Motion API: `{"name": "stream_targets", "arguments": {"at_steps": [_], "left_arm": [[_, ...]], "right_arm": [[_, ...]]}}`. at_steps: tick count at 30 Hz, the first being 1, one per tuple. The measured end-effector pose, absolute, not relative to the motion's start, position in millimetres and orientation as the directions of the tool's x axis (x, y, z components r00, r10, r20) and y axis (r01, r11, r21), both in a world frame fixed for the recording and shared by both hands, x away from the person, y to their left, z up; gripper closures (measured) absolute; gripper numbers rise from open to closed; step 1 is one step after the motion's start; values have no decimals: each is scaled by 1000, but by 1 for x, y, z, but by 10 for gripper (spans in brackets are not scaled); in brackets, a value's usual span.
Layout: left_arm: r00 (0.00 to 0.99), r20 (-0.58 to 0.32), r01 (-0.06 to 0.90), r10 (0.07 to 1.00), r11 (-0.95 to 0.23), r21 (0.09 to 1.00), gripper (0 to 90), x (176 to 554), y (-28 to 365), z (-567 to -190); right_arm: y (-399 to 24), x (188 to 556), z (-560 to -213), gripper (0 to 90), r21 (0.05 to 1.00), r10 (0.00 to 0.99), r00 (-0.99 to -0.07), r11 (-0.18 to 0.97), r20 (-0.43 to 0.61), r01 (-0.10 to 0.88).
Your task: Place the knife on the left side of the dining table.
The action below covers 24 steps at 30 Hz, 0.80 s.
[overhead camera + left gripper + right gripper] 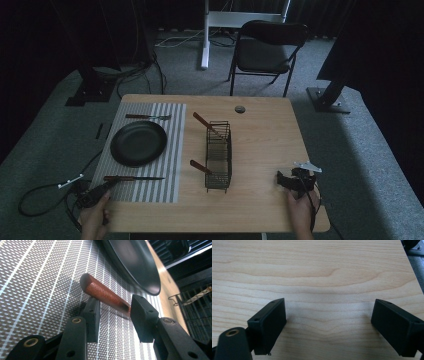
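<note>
Left gripper [113, 312] open astride wooden knife handle [105, 293] on near striped placemat [165, 150]; right gripper [328, 325] open, empty, over bare table [317, 270].

left claw [113, 308]: black, brass rivets | right claw [328, 322]: black, grey plate

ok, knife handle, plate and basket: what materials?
Reddish-brown knife handle: looks like wood, matt and faintly speckled. Round black plate: smooth with a soft sheen, ceramic or coated metal, can't tell. Black wire basket: thin rods, likely coated metal.
</note>
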<state>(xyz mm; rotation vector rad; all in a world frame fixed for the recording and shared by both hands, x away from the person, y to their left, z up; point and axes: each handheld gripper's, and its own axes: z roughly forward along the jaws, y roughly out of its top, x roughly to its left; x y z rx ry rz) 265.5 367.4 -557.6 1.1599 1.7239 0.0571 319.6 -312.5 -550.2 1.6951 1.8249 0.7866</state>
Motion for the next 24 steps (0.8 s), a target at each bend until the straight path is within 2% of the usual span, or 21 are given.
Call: {"name": "stream_targets", "arguments": {"at_steps": [4,13,17,19,21,24], "left_arm": [[-5,-632,681,775,465,565,599,269,363,-552],[-4,-596,703,803,426,569,599,270,362,-548],[22,-580,737,815,378,560,554,273,364,-544],[33,-565,742,825,358,566,557,274,365,-543],[47,-506,750,861,304,588,556,274,361,-539],[55,-493,758,868,284,587,555,273,361,-538]], "right_arm": [[-312,320,-550,117,720,997,-79,47,11,693],[-312,320,-550,117,720,997,-79,46,11,692],[-312,320,-550,117,720,997,-78,47,11,693],[-312,320,-550,117,720,997,-78,46,11,693],[-312,320,-550,117,720,997,-79,47,11,693],[-312,320,-550,117,720,997,-78,46,11,693]]}}
